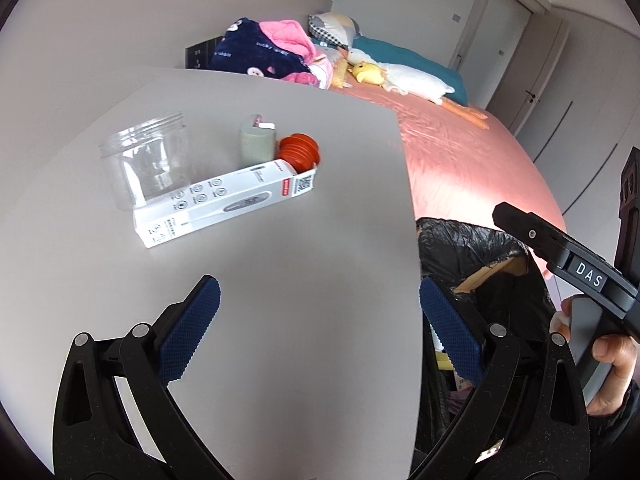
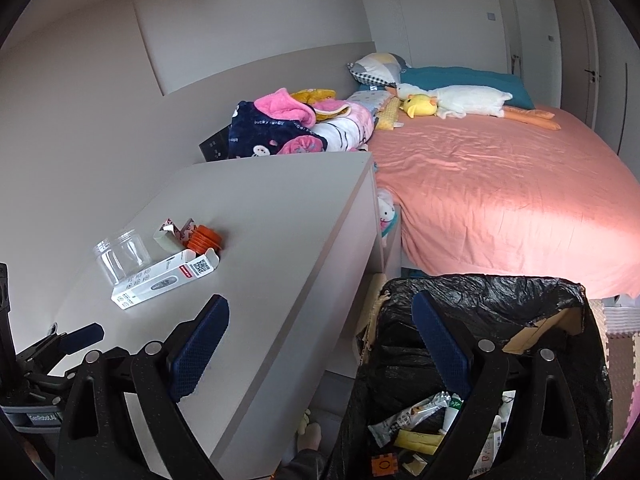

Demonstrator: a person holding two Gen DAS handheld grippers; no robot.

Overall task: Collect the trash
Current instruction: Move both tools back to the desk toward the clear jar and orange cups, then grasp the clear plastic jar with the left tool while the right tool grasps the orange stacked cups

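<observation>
white box (image 1: 226,204) lies mid-table beside a clear jar (image 1: 146,164), orange discs (image 1: 300,152) and a green carton (image 1: 256,142) just behind. my left gripper (image 1: 320,332) hangs wide over the table's (image 1: 280,320) right edge, empty; my right gripper (image 2: 320,344) gapes wide above the bin bag (image 2: 500,300), holding nothing.
</observation>
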